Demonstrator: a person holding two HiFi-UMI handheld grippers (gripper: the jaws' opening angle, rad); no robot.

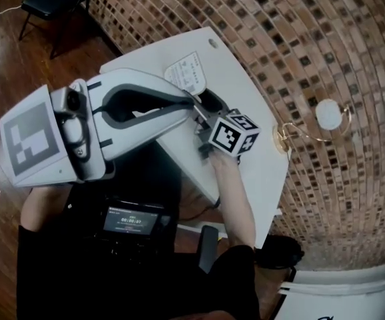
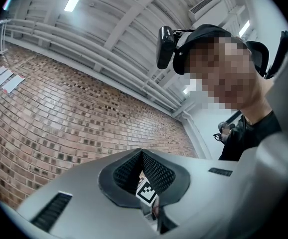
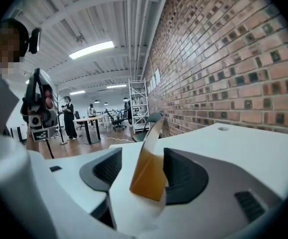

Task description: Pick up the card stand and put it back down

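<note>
The card stand (image 3: 149, 176) is a thin curved clear sheet with an amber tint, standing upright on the white table (image 3: 243, 153). It stands between the jaws of my right gripper (image 3: 143, 159), which is open; the sheet is close to the right pad with a gap on the left. From the head view its printed face (image 1: 188, 72) shows just beyond the right gripper (image 1: 211, 105), whose marker cube covers most of the jaws. My left gripper (image 1: 194, 105) is held up above the table's near edge. Its tips meet with nothing between them (image 2: 141, 153).
The table (image 1: 262, 105) runs along a brick wall (image 1: 326, 39) and has a cable hole (image 1: 212, 43) near its far end. A wire hook with a white disc (image 1: 328, 114) hangs at the wall. A black chair (image 1: 49, 2) stands on the wooden floor.
</note>
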